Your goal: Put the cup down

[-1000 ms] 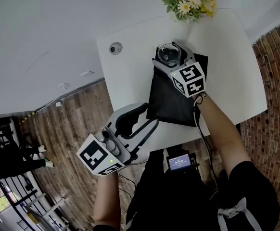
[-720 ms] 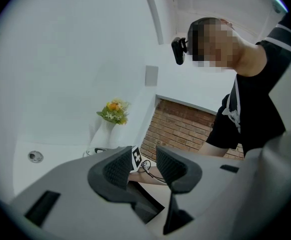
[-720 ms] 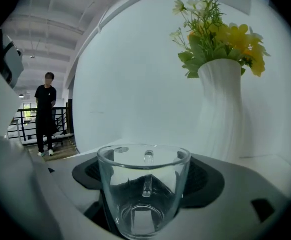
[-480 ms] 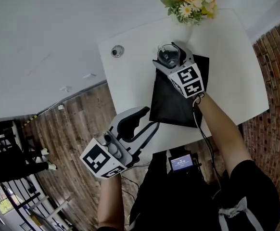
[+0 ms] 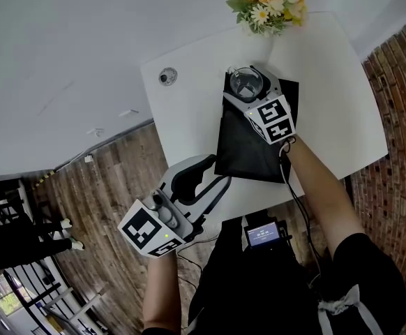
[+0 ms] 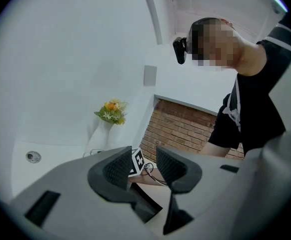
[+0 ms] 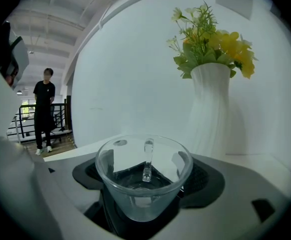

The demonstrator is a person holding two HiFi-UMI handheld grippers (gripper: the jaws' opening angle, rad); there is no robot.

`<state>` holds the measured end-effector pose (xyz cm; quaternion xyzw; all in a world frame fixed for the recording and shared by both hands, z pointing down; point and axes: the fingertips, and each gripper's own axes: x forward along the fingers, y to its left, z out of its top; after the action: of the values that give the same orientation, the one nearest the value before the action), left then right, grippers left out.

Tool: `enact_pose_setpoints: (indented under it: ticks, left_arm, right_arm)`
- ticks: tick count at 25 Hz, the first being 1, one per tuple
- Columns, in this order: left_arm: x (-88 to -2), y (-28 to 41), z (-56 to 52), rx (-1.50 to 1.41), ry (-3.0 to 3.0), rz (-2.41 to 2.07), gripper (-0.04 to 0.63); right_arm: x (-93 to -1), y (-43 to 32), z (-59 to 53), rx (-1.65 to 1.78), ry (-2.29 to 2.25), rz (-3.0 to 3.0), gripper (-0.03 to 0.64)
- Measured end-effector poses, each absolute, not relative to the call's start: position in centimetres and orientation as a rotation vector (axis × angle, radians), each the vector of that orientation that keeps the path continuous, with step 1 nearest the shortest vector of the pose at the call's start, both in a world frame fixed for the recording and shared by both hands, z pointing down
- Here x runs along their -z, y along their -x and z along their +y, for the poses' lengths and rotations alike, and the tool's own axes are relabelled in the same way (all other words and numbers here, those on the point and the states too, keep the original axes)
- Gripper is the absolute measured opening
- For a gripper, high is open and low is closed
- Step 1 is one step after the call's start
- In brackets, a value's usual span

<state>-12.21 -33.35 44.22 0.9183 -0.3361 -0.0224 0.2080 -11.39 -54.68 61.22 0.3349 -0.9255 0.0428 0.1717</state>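
The clear glass cup (image 7: 144, 176) is sitting clamped between the jaws of the right gripper (image 5: 247, 86), over the black mat (image 5: 241, 149) on the white table (image 5: 328, 82), near the flower vase (image 7: 210, 109). The left gripper (image 6: 143, 165) is hanging released and empty

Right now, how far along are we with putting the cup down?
Done: the cup is over the black mat on the table. In hand: the right hand-held gripper is shut on the cup's sides; I cannot tell whether its base touches the mat. Left: set it down, open the jaws, back off. The left hand-held gripper is open and empty.
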Motion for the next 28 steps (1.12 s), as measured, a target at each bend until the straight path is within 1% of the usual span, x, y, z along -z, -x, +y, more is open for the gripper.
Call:
enact_pose_setpoints:
  ticks: [10, 18, 28]
  left_arm:
    - [-43.6, 12.0, -32.6, 0.064, -2.567, -0.942, 0.143]
    - [-43.2, 12.1, -31.8, 0.067, -2.578, -0.952, 0.143]
    - [-42.6, 11.5, -30.5, 0.045, -2.614, -0.958, 0.143]
  right_arm:
    - [-61.0, 11.3, -54.3, -0.121, -0.910, -2.639, 0.431]
    - [-60.0, 9.0, -52.9, -0.158, -0.973, -2.626, 0.431]
    - [-55.2, 5.7, -48.8, -0.360, -0.989, -2.728, 0.430]
